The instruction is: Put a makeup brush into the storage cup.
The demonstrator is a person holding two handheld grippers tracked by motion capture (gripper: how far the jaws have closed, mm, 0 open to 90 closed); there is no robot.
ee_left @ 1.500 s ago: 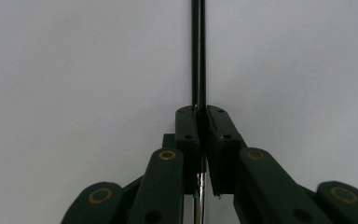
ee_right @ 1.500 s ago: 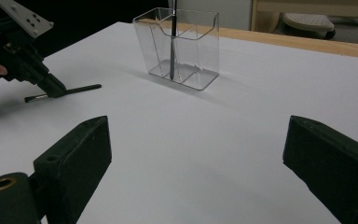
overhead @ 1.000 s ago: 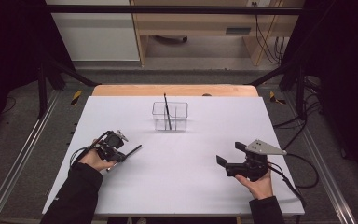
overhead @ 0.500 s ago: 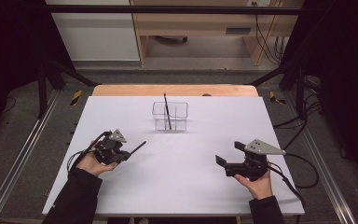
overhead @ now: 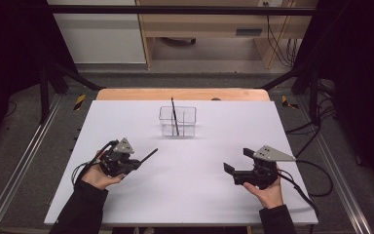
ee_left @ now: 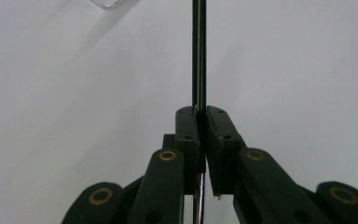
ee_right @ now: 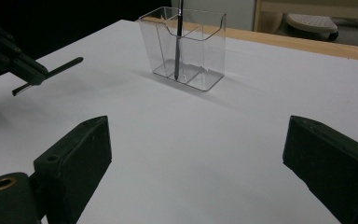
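Between the pads of the left gripper sits a thin black pen, pinched tight. Its long body points up and right toward the clear plastic holder, well apart, where another black pen stands upright. Off to the side, the right gripper is wide open, empty, above the white table.

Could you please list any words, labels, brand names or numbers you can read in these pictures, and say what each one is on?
None can be read: the black pen in the left gripper, the clear holder, the white table and the right gripper show no lettering.
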